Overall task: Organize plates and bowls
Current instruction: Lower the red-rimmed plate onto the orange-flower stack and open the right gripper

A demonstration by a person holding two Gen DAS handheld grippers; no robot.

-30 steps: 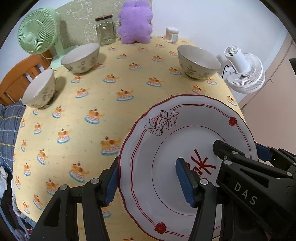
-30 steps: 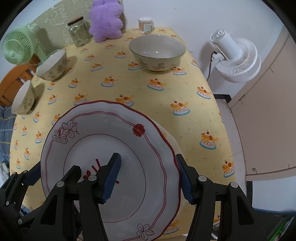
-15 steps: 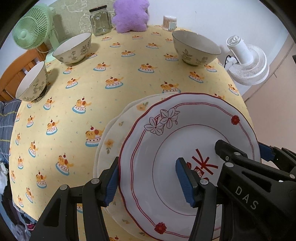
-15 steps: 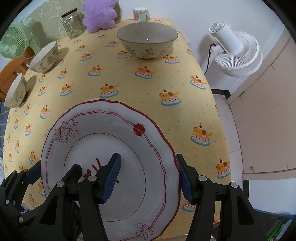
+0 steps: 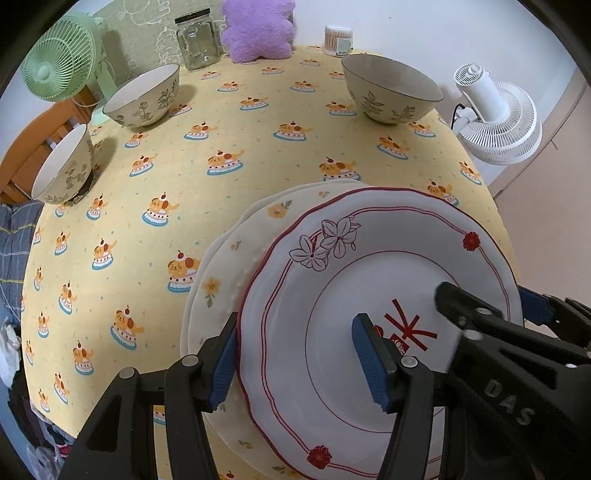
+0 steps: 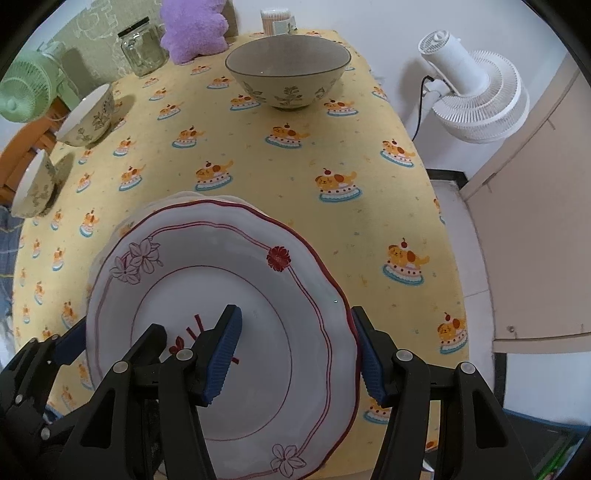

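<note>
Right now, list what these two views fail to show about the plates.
- Pale flower-print plates underneath: count unclear, red-rimmed white plate covers them in both views.
- Red-rimmed plate's near edge: cut off by the frame, left view.
- Whether it rests on the stack: contact hidden.

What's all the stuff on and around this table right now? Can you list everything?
Red-rimmed plate: one, white, held above the pale plates at the near edge.
Pale plates: a stack, cream with yellow flowers, underneath.
Bowls: three, cream with leaf print, far half of table.
Glass jar: one, clear, far edge.
Plush toy: one, purple, far edge.
Swab tub: one, far edge.
Green fan: one, far left.
White fan: one, off the right side.
Tablecloth: yellow, puppy print.
Left gripper, right gripper: black with blue pads, each straddling the plate's rim.
</note>
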